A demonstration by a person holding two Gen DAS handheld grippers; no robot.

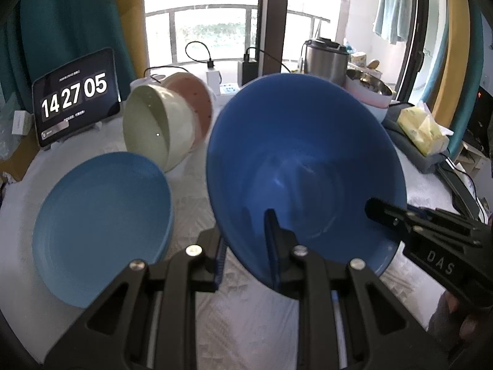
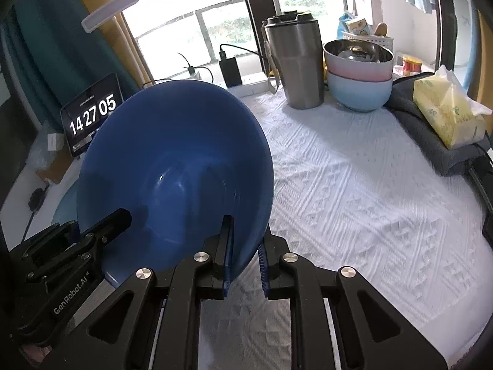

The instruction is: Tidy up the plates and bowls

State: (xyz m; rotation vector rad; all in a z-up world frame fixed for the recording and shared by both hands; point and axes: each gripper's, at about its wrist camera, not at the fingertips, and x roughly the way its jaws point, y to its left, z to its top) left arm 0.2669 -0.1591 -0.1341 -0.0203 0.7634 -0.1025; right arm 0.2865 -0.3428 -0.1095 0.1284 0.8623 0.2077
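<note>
A dark blue bowl (image 1: 305,166) is held tilted above the white cloth, its inside facing both cameras; it also shows in the right wrist view (image 2: 175,172). My left gripper (image 1: 246,246) is shut on its near rim, one finger inside, one outside. My right gripper (image 2: 246,246) is shut on the opposite rim the same way; it shows in the left wrist view (image 1: 400,222). A light blue plate (image 1: 101,225) lies at the left. A green bowl (image 1: 157,129) and a pink bowl (image 1: 197,104) lean nested behind it.
A tablet clock (image 1: 77,95) stands at the back left. A steel tumbler (image 2: 295,61), a stack of pink and light blue bowls (image 2: 359,77) and a tissue pack (image 2: 446,114) on a grey cloth stand at the back right. White cloth (image 2: 369,200) covers the table.
</note>
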